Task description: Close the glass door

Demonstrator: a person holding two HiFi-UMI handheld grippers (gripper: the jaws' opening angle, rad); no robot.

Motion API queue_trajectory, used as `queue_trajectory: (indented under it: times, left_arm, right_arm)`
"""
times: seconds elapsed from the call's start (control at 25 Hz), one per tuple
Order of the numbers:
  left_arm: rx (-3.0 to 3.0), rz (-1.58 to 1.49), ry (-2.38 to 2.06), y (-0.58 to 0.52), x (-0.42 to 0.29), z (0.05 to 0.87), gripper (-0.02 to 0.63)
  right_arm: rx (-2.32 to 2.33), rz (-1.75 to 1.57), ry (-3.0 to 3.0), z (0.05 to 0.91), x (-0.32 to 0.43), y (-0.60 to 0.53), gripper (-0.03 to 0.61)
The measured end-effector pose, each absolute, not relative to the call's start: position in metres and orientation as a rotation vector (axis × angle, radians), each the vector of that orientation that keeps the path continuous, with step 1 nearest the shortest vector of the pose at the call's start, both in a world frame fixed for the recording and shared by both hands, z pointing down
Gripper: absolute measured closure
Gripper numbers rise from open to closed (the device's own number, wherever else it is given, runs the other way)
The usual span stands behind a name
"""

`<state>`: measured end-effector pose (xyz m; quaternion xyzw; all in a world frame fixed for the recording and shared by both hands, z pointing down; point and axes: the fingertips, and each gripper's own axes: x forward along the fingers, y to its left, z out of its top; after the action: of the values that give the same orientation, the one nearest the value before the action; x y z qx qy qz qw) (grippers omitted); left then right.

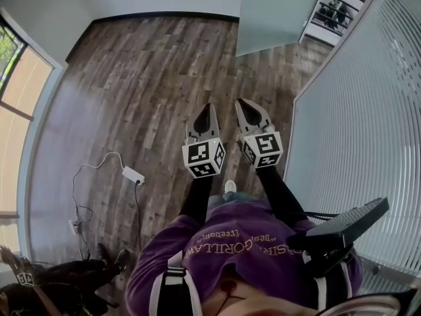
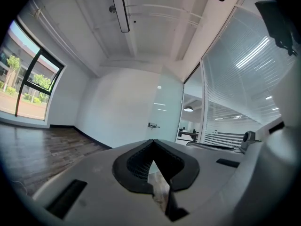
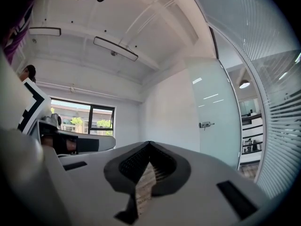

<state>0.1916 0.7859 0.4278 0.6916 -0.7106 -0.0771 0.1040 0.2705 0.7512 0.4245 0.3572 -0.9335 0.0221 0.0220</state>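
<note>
The frosted glass door stands swung open at the far end of the room, beside the doorway to an office. Its metal handle shows in the left gripper view, and the handle also shows in the right gripper view. My left gripper and right gripper are held side by side over the wood floor, pointing level toward the door and well short of it. Both are shut with nothing between the jaws.
A striped frosted glass wall runs along the right. A white power strip with cables lies on the wood floor at the left. Windows line the left wall.
</note>
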Motion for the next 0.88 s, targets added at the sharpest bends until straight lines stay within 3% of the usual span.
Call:
queue_trajectory:
  times: [0.36,0.88]
  left_arm:
    - [1.965,-0.208,-2.120,0.723,0.161,0.449,0.614]
    - [2.068,-0.208,-2.095,0.548,0.046,0.449,0.614]
  right_arm:
    - [1.118,0.115,-2.894,0.440,0.248,0.678,0.588]
    - [1.176,0.057,-2.915,0.439,0.127,0.509,0.588]
